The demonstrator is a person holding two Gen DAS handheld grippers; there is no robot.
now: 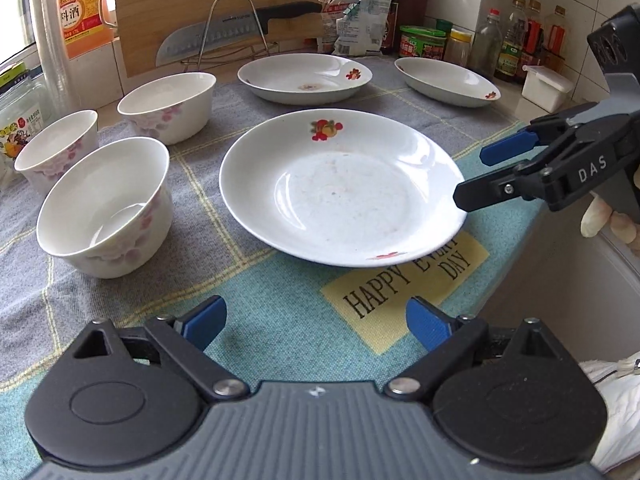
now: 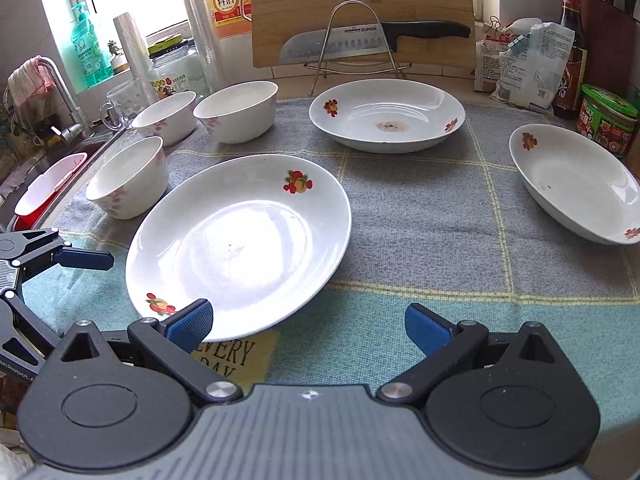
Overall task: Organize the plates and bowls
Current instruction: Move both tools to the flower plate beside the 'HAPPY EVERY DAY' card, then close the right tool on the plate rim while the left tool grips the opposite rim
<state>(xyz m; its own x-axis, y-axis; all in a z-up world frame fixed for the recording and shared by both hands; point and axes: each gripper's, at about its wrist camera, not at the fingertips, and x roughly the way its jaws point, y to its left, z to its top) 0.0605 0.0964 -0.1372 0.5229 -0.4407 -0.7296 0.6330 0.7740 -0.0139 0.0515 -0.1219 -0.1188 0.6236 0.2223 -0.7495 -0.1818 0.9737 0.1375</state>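
Left tongs (image 1: 316, 322) spread wide, gripping nothing, low over the checked grey-and-teal cloth (image 1: 280, 304) on the desk. Just ahead: round white ceramic plate with red fruit prints (image 1: 340, 188). Right tongs (image 2: 308, 326) likewise released, empty, at that plate's near right rim. Off to the left of both: three white floral bowls (image 1: 106, 208). Beyond, two more deep white plates (image 1: 304, 78).

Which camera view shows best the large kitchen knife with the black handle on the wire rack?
The right wrist view shows the large black-handled kitchen knife best: blade and handle appear whole, near the middle, with the lettering on the blade readable. In the left wrist view the knife is farther off and more tilted, and its lettering is too small to read.
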